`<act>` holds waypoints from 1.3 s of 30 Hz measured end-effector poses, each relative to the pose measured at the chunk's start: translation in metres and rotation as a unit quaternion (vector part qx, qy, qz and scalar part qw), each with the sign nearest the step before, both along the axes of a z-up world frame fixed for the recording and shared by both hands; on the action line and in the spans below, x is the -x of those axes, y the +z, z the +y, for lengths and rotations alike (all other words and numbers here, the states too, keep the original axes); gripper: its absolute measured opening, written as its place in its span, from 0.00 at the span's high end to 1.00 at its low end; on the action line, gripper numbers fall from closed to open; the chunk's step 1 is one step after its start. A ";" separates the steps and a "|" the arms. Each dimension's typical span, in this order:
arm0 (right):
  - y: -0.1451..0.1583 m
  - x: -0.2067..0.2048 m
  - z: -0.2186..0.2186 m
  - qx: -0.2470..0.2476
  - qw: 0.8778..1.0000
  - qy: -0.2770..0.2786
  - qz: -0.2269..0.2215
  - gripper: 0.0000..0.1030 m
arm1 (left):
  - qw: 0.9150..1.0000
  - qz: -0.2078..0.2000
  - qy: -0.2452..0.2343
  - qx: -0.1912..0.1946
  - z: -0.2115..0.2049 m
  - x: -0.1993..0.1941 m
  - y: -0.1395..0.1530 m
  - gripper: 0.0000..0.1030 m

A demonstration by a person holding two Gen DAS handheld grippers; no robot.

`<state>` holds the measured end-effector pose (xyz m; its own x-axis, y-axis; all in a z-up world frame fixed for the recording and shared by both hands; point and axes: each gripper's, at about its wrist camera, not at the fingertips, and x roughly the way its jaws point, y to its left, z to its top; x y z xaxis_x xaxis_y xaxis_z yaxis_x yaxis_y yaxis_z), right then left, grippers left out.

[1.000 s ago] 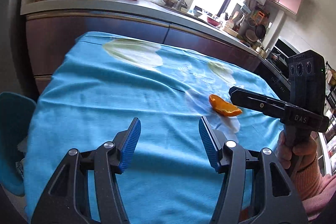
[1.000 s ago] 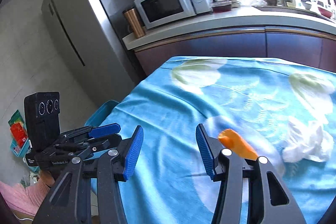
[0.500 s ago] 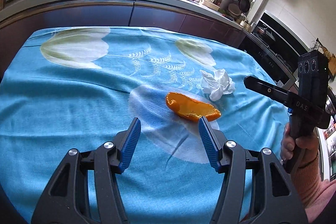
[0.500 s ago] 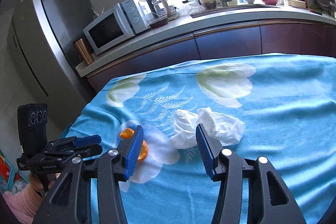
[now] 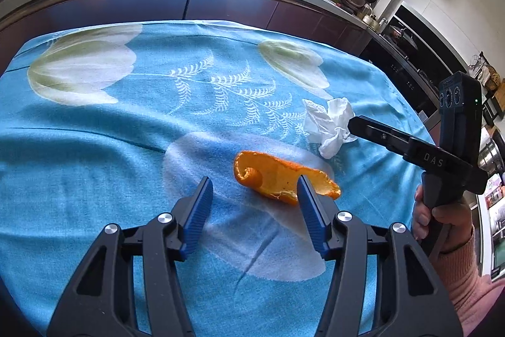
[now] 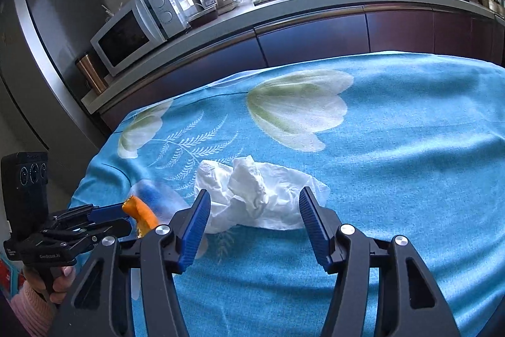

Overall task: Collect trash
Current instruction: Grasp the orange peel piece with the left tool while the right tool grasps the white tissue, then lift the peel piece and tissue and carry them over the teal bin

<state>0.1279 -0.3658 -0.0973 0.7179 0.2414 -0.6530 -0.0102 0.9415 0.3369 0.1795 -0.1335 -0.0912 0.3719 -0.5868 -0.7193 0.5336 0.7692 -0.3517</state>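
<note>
The curled orange strip of citrus peel [image 5: 284, 179] lies just ahead of the left gripper [image 5: 254, 193], its long axis running from about 10 o'clock to 4 o'clock across the left wrist view, so the right-hand blue pad already overlaps its near end while the curl sits in the gap toward 12 o'clock. The left jaws stand about half open, have just been closing a little, and grip nothing. The crumpled white paper tissue [image 6: 252, 195] lies at 12 o'clock from the right gripper [image 6: 254, 210], spread crosswise and reaching between the pad tips; those jaws have just been opening, stand about half open and press on nothing. Each hand is nearer its own piece, with the tissue at 2 o'clock from the peel. Both pieces rest on a soft turquoise tablecloth printed with white tulips [image 5: 94, 147], slightly rumpled. Beyond it runs a dark kitchen counter [image 6: 315, 30] bearing a white microwave [image 6: 135, 33], under a bright window
</note>
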 end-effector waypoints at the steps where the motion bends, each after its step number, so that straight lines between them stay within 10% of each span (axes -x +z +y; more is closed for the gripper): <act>1: -0.002 -0.002 0.002 0.002 1.000 0.002 0.003 0.45 | 1.000 0.000 -0.002 -0.001 -0.002 0.000 0.000 0.51; 6: -0.006 -0.006 0.004 0.008 1.000 0.009 0.011 0.49 | 1.000 0.003 -0.008 0.000 -0.008 -0.003 -0.003 0.62; 15: -0.004 -0.003 0.005 0.007 1.000 0.019 0.007 0.89 | 1.000 0.011 -0.002 0.013 -0.007 -0.002 -0.006 0.87; 39: 0.021 0.023 0.038 -0.038 0.996 0.073 -0.041 0.91 | 0.998 -0.037 0.041 0.031 0.039 0.038 0.026 0.90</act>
